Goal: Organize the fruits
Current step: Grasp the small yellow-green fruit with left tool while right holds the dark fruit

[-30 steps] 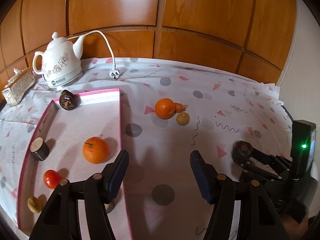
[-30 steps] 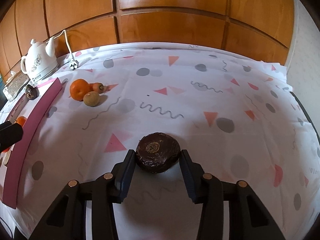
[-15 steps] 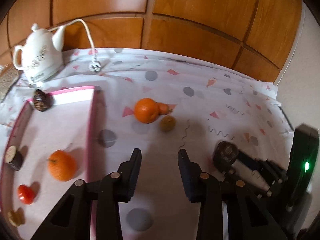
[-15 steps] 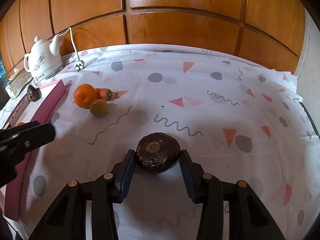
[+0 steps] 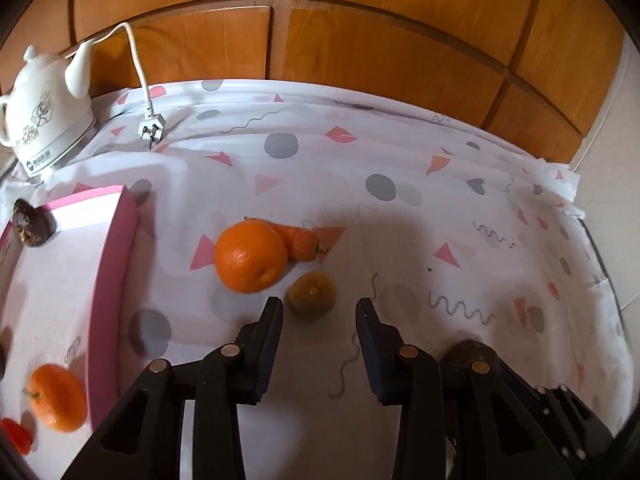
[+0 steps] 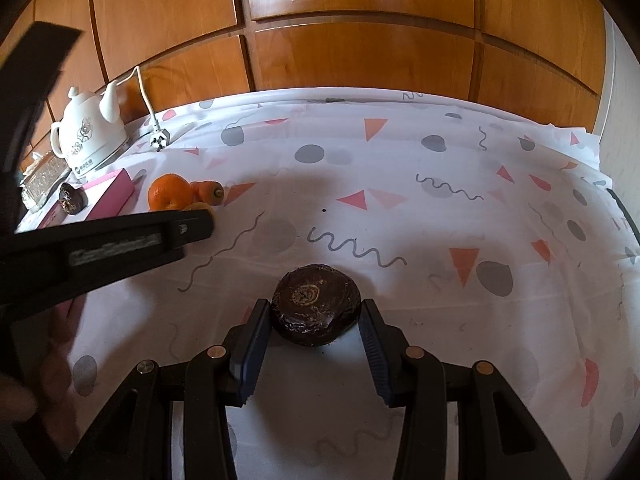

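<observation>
Both tongs point down at the table: the left gripper [image 5: 319, 322] hovers with its jaws apart and nothing between the pads, a small yellow-green fruit [image 5: 313, 293] lying on the cloth just beyond its fingertips; the jaws have just been closing. From the right wrist view this same tool reaches in from the left edge, dark and blurred. The right gripper [image 6: 314, 322] is clamped on a dark round fruit [image 6: 315, 304], one pad against each side, the fruit sitting low over the cloth (whether it rests on the cloth I cannot tell).

Wooden panelling [image 5: 384, 40] fills the background. Below it spreads the white tablecloth [image 5: 400, 208], printed with pink triangles, grey dots and squiggles. At the left lies a shallow pink-edged tray [image 5: 114, 264]; inside it sit a small orange [image 5: 58, 396] near the front, a red fruit [image 5: 16, 436] at the bottom edge, partly cut off, and a dark brown fruit [image 5: 30, 224] at the far corner. A white kettle [image 5: 44, 116] stands behind the tray, its cord trailing to an unplugged plug [image 5: 151, 129] on the cloth.

Out on the cloth, to the right of the tray, a large orange [image 5: 250, 255] touches a carrot [image 5: 302, 243] lying behind it, and the yellow-green fruit sits just beside both, nearer the camera
</observation>
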Demonstrator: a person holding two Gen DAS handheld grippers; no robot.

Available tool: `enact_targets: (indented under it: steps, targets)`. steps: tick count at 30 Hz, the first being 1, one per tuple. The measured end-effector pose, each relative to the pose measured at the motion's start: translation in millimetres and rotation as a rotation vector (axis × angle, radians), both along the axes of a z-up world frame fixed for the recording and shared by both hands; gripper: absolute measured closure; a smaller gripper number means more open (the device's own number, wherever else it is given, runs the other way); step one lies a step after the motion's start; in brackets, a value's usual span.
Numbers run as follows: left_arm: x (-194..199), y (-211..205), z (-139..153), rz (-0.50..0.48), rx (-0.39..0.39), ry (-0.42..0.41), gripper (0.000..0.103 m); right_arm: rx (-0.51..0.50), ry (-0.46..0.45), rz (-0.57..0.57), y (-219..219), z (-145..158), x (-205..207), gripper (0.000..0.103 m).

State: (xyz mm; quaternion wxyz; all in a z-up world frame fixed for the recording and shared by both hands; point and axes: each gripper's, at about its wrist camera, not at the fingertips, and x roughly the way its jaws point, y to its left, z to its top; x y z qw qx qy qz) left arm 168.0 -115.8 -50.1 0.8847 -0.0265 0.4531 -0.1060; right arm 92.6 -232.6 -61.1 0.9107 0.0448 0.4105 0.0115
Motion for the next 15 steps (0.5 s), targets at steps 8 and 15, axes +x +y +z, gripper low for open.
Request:
enact_targets:
  steps: [8, 15]
  targets:
    - [13.7, -7.5, -10.0, 0.005, 0.048, -0.024, 0.075, 0.019, -0.003, 0.003, -3.2, -1.2, -0.8, 0.057]
    - [-15.5, 5.5, -5.8, -0.009, 0.025, -0.055, 0.076, 0.023, -0.001, 0.006, -3.6, -2.3, -0.7, 0.057]
